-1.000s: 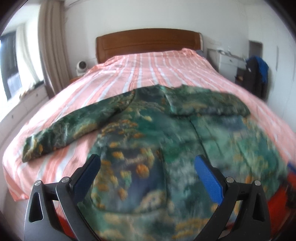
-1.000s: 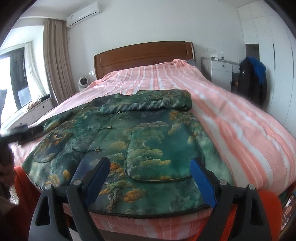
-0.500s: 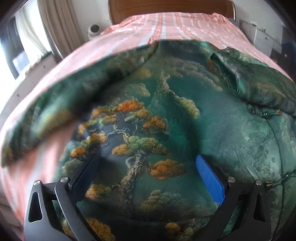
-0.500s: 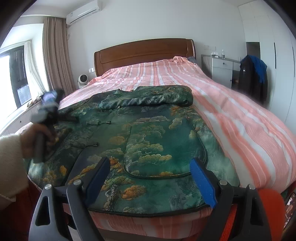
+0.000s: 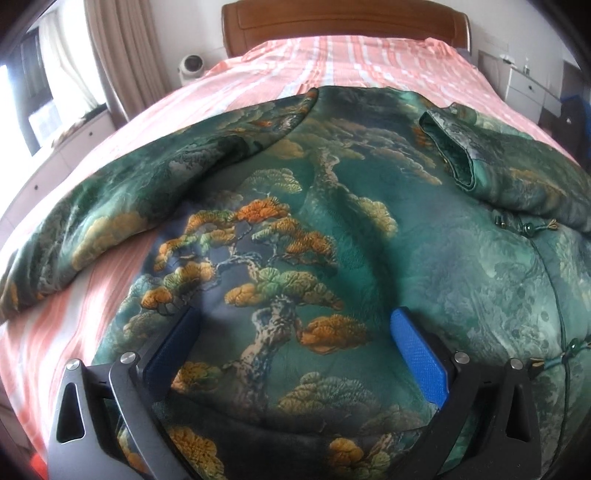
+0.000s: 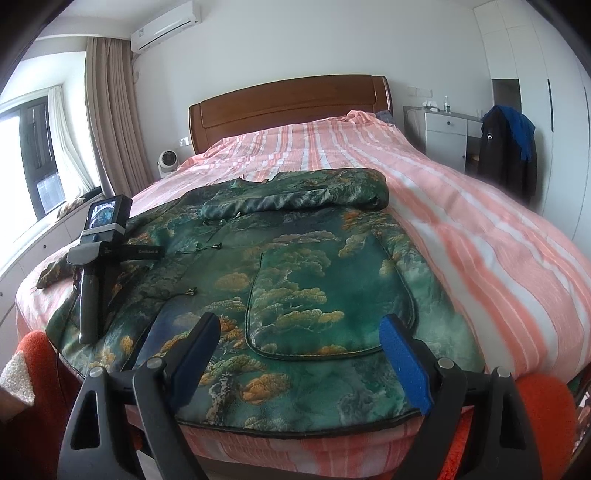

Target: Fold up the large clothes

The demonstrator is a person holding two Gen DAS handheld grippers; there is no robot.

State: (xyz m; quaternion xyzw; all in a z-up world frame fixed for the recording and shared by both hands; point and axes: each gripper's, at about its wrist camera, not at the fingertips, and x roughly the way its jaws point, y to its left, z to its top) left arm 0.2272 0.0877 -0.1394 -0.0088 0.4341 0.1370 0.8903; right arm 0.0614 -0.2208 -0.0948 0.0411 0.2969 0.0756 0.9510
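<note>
The left hand-held gripper (image 5: 291, 332), jaws spread, hovers over the glossy green jacket (image 5: 369, 236) printed with orange pines, lying flat on the striped pink bed (image 6: 461, 229). The right hand-held gripper (image 6: 299, 336), also spread, faces its rounded pocket (image 6: 325, 295).

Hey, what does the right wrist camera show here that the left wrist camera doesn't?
Only the right wrist view shows the left gripper from outside, over the jacket's left side, plus the air conditioner and the dark coat hanging by the wardrobe.

Only the left wrist view shows the pine-tree print close up and the unfolded sleeve spread over the bedspread.

Both show the green jacket, the striped bedspread, the wooden headboard, and open jaws.
</note>
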